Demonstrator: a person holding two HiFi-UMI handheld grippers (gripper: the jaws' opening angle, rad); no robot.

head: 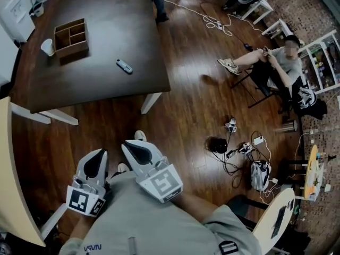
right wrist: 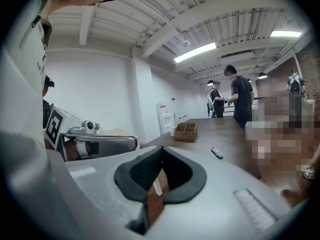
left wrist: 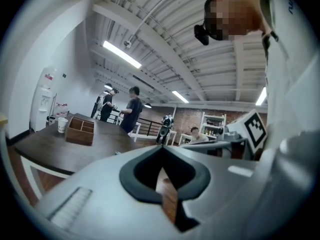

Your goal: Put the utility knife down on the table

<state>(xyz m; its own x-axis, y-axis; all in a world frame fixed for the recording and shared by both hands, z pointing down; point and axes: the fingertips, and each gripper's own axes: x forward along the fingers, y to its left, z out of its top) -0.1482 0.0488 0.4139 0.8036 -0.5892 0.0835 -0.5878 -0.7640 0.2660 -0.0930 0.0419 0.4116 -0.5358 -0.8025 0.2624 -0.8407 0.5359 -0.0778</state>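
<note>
The grey utility knife (head: 124,66) lay on the dark wooden table (head: 117,15). The white left gripper (head: 100,154) and right gripper (head: 130,146) were pressed together, empty. The task seemed finished.

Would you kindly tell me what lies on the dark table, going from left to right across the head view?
paper cup → wooden divided box → utility knife
</note>
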